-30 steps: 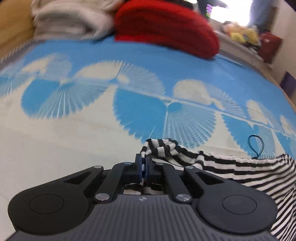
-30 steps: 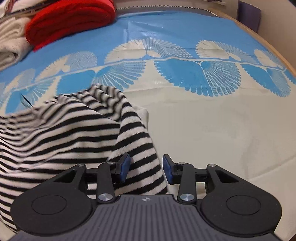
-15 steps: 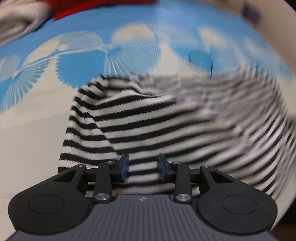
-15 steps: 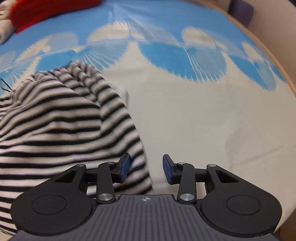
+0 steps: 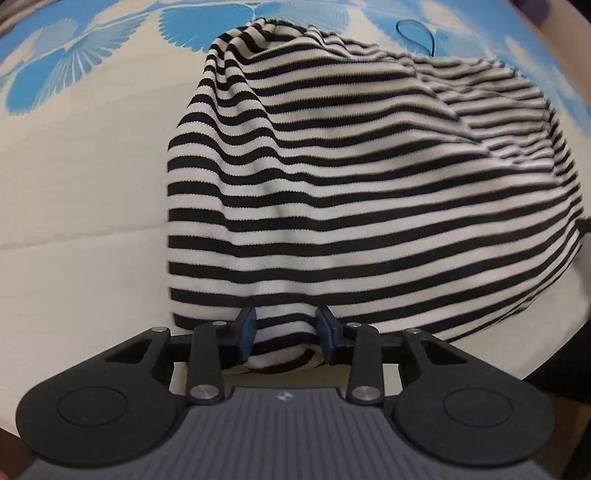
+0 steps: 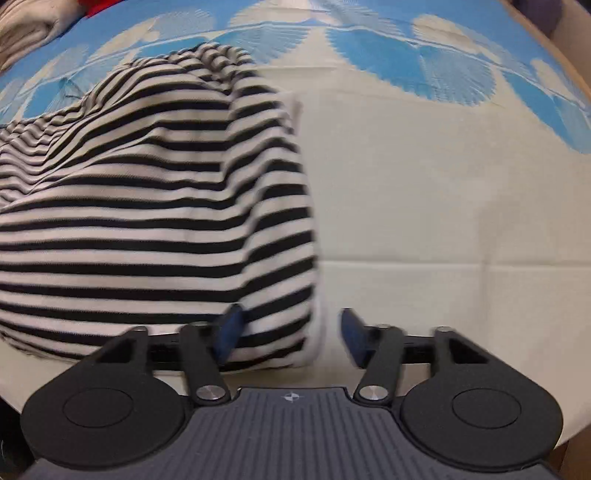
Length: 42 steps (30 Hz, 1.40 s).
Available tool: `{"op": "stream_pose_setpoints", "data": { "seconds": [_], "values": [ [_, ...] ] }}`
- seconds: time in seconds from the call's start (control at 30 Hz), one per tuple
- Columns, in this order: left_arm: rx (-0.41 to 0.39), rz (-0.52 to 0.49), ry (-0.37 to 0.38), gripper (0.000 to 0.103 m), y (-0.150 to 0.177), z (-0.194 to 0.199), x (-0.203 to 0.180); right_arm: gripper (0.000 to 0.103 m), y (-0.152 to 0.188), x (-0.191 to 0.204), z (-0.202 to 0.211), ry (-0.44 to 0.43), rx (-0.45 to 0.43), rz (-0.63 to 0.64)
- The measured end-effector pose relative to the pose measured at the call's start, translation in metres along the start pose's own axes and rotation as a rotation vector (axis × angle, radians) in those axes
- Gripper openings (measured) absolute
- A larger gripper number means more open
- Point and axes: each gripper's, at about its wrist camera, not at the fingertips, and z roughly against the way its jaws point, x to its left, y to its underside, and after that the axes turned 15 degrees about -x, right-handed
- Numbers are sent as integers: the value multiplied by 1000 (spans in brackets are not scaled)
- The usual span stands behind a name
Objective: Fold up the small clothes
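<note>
A black-and-white striped garment (image 5: 369, 184) lies in a rumpled, doubled-over heap on the blue-and-cream patterned cloth (image 5: 74, 221). My left gripper (image 5: 285, 334) points steeply down at the garment's near hem. Its jaws are opening, and a bulge of striped cloth sits loosely between them. In the right wrist view the same garment (image 6: 147, 203) fills the left half. My right gripper (image 6: 290, 332) stands over its near right corner with jaws opening. The cloth's edge lies against the left pad, and the right pad is clear of it.
A thin black loop (image 5: 413, 33) lies on the cloth beyond the garment. Folded beige clothes (image 6: 26, 29) and a red item (image 6: 96, 5) sit at the far left. The table's wooden rim (image 6: 554, 48) curves along the right. Bare patterned cloth (image 6: 443, 203) stretches right of the garment.
My left gripper has let go of the garment's corner and swung to its near hem, tipping down. The garment has dropped into a heap. My right jaws have widened.
</note>
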Motion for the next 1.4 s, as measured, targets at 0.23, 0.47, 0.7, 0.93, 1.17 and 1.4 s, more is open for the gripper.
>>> {"op": "stream_pose_setpoints", "data": {
  "seconds": [0.23, 0.47, 0.7, 0.93, 1.17, 1.4],
  "values": [
    [-258, 436, 32, 43, 3, 59, 78, 55, -18, -20, 107, 32, -460, -95],
    [-154, 550, 5, 43, 19, 45, 106, 57, -1, -48, 139, 17, -581, -289],
    [-135, 532, -13, 60, 13, 24, 97, 57, -1, -34, 117, 32, -523, -221],
    [-37, 529, -43, 61, 5, -9, 98, 57, 1, -35, 113, 40, -496, -206],
    [-26, 605, 32, 61, -7, -35, 90, 57, 2, -41, 113, 53, -493, -226],
    [-62, 470, 57, 17, -16, -38, 64, 57, 3, -42, 112, 65, -488, -216]
  ]
}}
